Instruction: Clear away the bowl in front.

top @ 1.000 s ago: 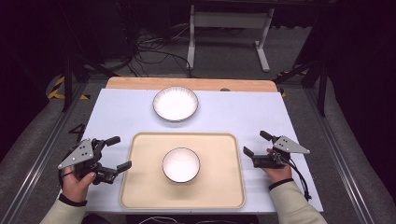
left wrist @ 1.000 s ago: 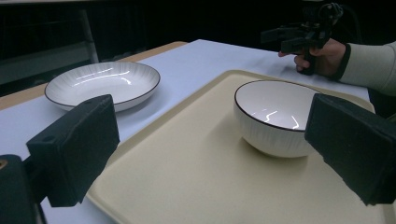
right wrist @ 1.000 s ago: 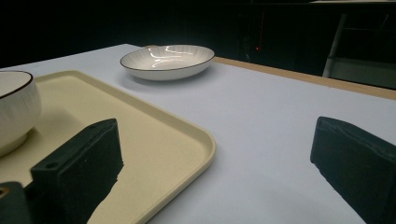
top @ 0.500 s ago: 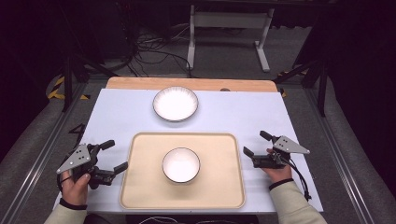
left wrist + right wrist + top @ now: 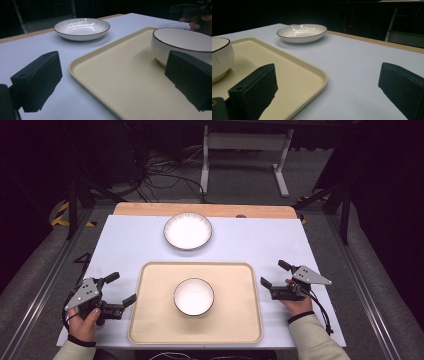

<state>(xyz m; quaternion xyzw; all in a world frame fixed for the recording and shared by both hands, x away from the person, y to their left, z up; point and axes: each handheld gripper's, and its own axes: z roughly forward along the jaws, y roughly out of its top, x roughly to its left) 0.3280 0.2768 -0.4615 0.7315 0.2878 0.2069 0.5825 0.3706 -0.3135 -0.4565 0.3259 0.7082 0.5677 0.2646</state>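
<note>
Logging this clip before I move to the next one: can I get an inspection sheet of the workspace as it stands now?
Surface: pale blue rectangular tabletop with a bare wooden strip along its far edge.
Job's things: cream rectangular plastic tray at the near centre; deep white ribbed bowl with a dark rim standing on it; shallow white ribbed dish with a dark rim on the tabletop beyond the tray.
Clutter: nothing seen.
Grippers: left tongs open, beside the tray's left edge; right tongs open, beside its right edge; both hold nothing.
Cables: black lead trailing from the right tongs.
Surroundings: dark room, white metal stand, tangled floor cables.
</note>
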